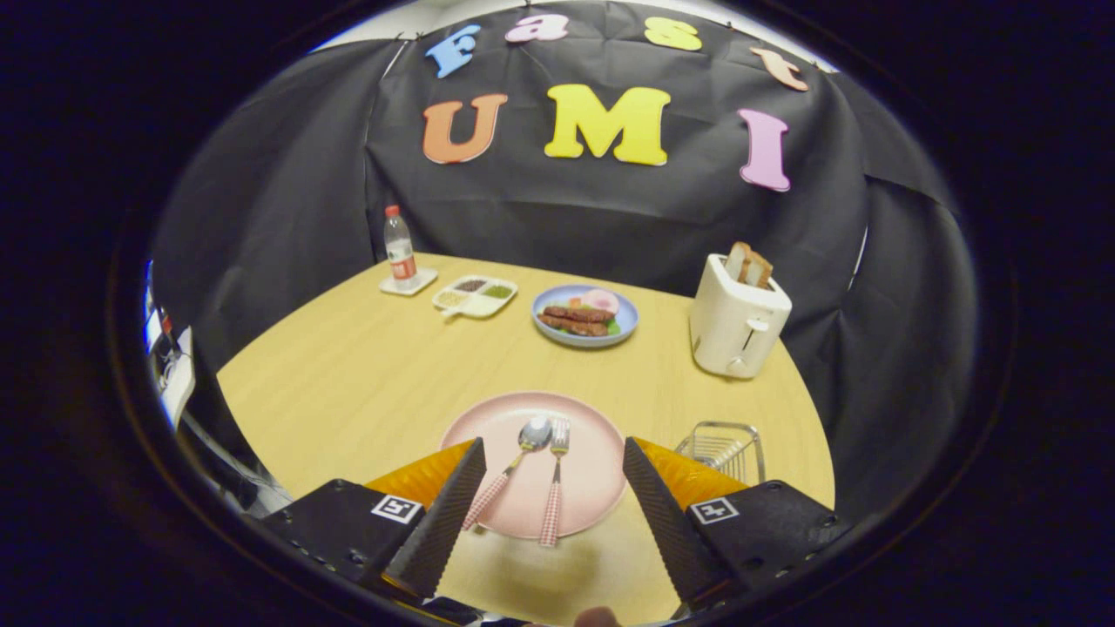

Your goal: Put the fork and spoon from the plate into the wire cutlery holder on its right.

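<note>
A pink plate [592, 470] lies on the wooden table just ahead of my fingers. On it rest a spoon [514, 461] and a fork [556, 475], side by side, both with checked handles pointing toward me. The wire cutlery holder [723, 448] stands right of the plate, partly hidden behind my right finger. My gripper [552, 453] is open wide above the near part of the plate, its fingers straddling the two utensils without touching them.
Farther back on the table [348, 383] stand a white toaster [736, 326] with bread slices, a blue plate of food [585, 315], a divided condiment tray [475, 296] and a water bottle [400, 248] on a small coaster.
</note>
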A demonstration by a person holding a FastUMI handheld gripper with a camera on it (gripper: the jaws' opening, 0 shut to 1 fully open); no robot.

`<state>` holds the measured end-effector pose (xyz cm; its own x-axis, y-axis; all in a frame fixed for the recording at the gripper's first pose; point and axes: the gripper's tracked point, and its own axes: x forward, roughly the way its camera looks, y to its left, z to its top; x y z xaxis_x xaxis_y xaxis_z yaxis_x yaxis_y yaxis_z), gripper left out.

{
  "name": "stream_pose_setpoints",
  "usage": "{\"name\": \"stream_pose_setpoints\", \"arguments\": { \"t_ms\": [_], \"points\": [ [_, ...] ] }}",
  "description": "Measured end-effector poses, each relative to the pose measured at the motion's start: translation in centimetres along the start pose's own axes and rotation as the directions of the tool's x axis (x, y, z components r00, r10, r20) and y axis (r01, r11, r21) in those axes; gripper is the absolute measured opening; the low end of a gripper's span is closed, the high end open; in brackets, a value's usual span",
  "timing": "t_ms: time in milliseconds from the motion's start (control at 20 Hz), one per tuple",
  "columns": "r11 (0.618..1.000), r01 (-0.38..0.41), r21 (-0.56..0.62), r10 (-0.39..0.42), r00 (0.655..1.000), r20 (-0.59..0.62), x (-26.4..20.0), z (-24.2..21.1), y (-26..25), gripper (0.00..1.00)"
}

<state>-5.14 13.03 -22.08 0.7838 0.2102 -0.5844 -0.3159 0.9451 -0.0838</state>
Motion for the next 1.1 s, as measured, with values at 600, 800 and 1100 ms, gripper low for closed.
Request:
{"name": "stream_pose_setpoints", "arguments": {
  "t_ms": [600, 800, 1100],
  "points": [
    [1.000, 0.010, -0.027, -0.017, 0.968, -0.252, 6.2, -7.4, 0.6, 0.46],
    [1.000, 0.030, -0.007, -0.031, 0.952, -0.306, 6.7, -7.1, -0.1, 0.19],
    [0.998, 0.014, 0.053, 0.006, 0.934, -0.357, 5.4, -5.6, -1.3, 0.03]
  ]
}}
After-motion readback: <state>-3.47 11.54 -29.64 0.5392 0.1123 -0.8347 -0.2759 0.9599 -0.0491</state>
